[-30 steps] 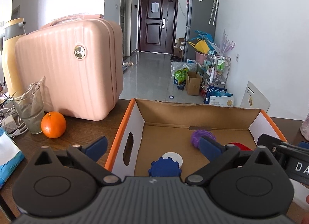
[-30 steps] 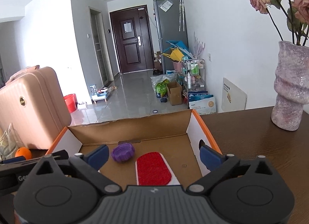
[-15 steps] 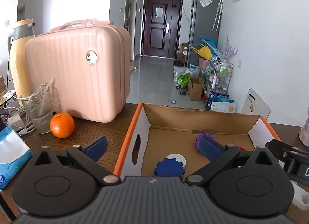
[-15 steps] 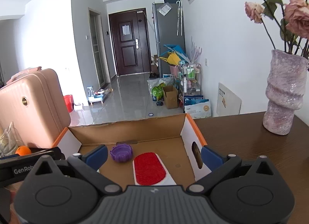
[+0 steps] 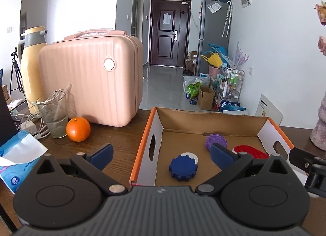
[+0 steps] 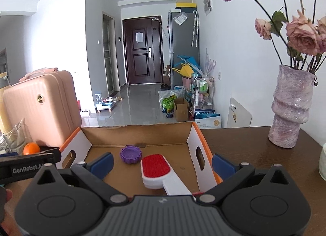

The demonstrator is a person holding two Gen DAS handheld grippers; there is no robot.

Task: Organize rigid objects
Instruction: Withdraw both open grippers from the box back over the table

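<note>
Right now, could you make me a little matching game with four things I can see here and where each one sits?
Things:
1. blue gear cap
2. red lint brush
3. orange
4. purple vase

Places:
a. on the table right of the cardboard box
b. beside the glass
c. in the box, near its left wall
d. in the box, toward its right side

Pairs: 1-c, 2-d, 3-b, 4-a

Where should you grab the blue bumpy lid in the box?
Probably from straight above, jaws across the ridged rim of the blue lid. It lies flat on the floor of the cardboard box, partly over a white disc, and the box walls block a sideways approach.
</note>
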